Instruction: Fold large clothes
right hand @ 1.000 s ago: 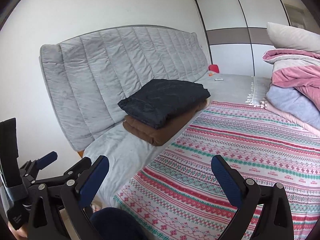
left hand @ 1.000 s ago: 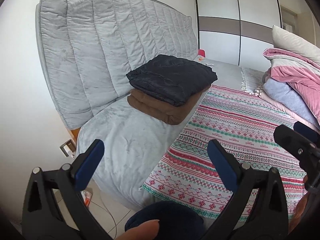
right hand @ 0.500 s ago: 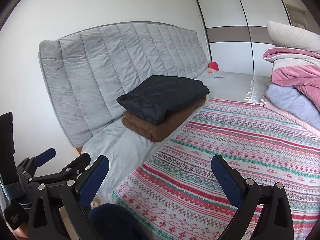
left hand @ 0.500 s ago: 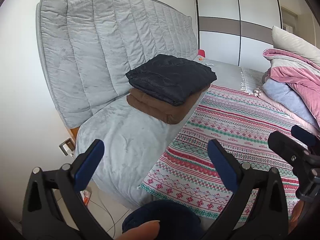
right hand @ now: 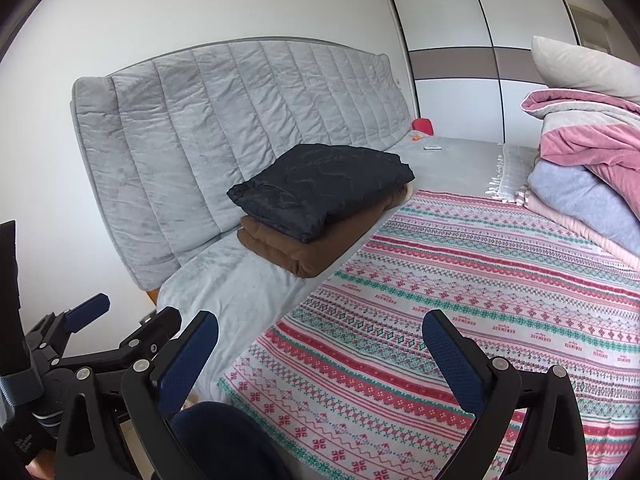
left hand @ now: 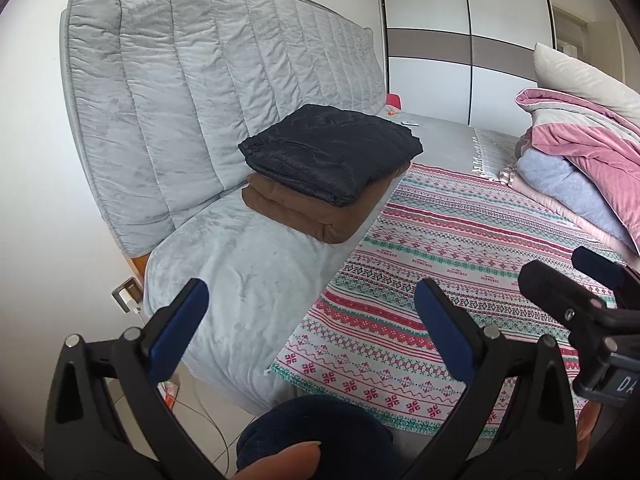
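On the grey sofa seat (left hand: 256,264) at the left sits our finished pile: a black folded garment (left hand: 332,152) squarely on top of a brown folded garment (left hand: 320,216), both touching the quilted backrest (left hand: 224,80). Nearer us, the left hand-held gripper (left hand: 308,316) hovers over the seam between the seat and the patterned blanket (left hand: 460,248), its blue pads spread wide with nothing between them. The right hand-held gripper (right hand: 320,352) hangs just beside it over the blanket's near edge, likewise wide apart and empty.

At the far right lies a heap of bedding (right hand: 588,168), pink and grey over a lavender layer, with a pale pillow (right hand: 580,68) on top. We judge the next large piece to come from there, or to be the patterned blanket itself; we cannot tell which.

Either way we expect soft, limp cloth: bulky but not heavy, sagging wherever it is unsupported. The plush pink fabric looks thick, so one layer should fill the pads well. The black garment's sheen suggests a slippery shell, so we would avoid nudging the pile. We would pinch at two corners or along a hem, well apart, so the cloth hangs flat between us.
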A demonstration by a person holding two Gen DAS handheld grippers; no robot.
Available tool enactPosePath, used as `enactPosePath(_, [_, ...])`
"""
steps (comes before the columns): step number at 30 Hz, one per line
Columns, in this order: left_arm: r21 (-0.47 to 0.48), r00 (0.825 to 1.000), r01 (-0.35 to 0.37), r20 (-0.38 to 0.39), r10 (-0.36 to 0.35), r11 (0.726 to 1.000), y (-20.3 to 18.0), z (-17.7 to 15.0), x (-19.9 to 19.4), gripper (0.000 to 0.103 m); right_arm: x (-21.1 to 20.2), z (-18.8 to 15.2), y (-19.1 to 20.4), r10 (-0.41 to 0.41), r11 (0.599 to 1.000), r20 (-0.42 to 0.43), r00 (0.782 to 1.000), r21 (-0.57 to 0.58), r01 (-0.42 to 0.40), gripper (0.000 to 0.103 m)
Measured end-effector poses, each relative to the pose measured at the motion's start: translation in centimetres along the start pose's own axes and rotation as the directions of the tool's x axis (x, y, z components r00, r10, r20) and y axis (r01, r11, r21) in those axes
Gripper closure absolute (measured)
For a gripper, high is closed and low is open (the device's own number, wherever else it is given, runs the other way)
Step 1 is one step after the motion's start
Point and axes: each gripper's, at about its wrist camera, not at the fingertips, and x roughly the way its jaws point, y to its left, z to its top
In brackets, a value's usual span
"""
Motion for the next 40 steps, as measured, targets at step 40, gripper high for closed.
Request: enactPosePath(40, [0.009, 1.000, -0.004, -0.004, 0.004, 1.000, -0.36, -0.16, 0.03, 0.001, 0.40, -0.57, -0.61, 0.006, 1.000, -0.013, 1.000, 0.020, -0.006, 0.000])
